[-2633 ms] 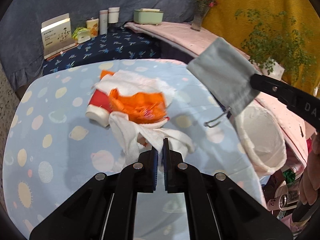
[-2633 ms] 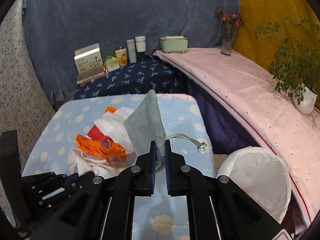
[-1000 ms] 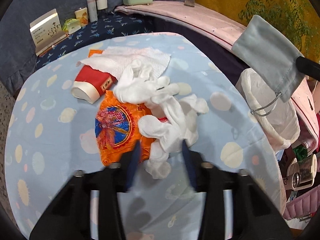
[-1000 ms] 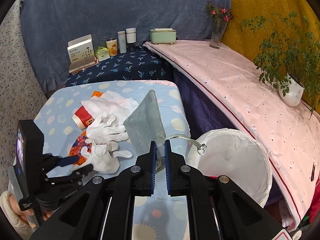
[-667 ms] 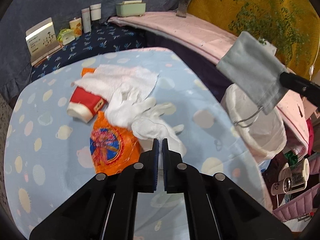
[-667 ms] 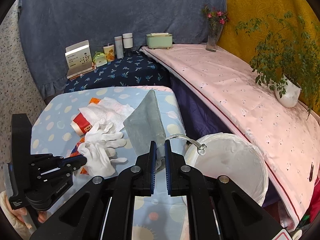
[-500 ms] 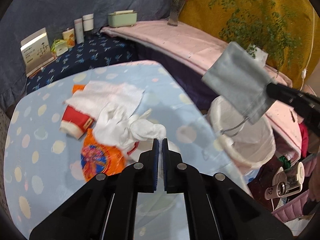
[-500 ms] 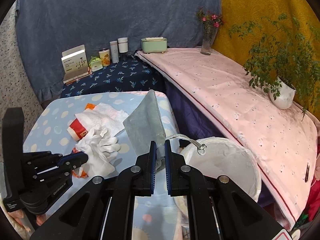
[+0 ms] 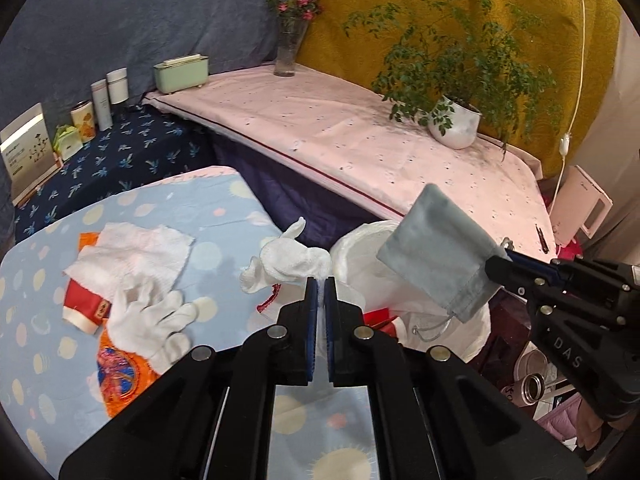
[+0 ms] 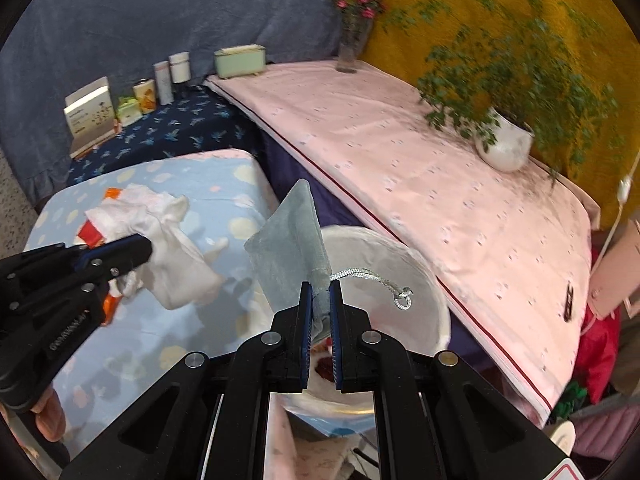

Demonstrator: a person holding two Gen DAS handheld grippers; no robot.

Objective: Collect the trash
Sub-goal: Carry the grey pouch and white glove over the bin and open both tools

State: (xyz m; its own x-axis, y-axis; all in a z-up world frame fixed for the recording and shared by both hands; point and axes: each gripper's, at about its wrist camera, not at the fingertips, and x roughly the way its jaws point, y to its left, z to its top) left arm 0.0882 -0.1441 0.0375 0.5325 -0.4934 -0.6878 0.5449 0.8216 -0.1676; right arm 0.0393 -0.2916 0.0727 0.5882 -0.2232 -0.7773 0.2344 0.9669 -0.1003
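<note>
A second white glove [image 9: 154, 316] lies on the blue table [image 9: 48, 360]; the left gripper [image 9: 319, 286], clamped on a white glove [image 9: 288, 266], and the right gripper [image 10: 320, 292], pinching a grey pouch [image 10: 292, 236], hover above the white-lined bin [image 10: 400, 256].

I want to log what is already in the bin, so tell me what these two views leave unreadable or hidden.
- Trash bin contents: in the right wrist view the right gripper and grey pouch cover most of the inside; only a red scrap shows.
- Left wrist view: the left gripper and white glove block the bin's near side.
- Orange wrapper: partly under the second glove; print too small.
</note>
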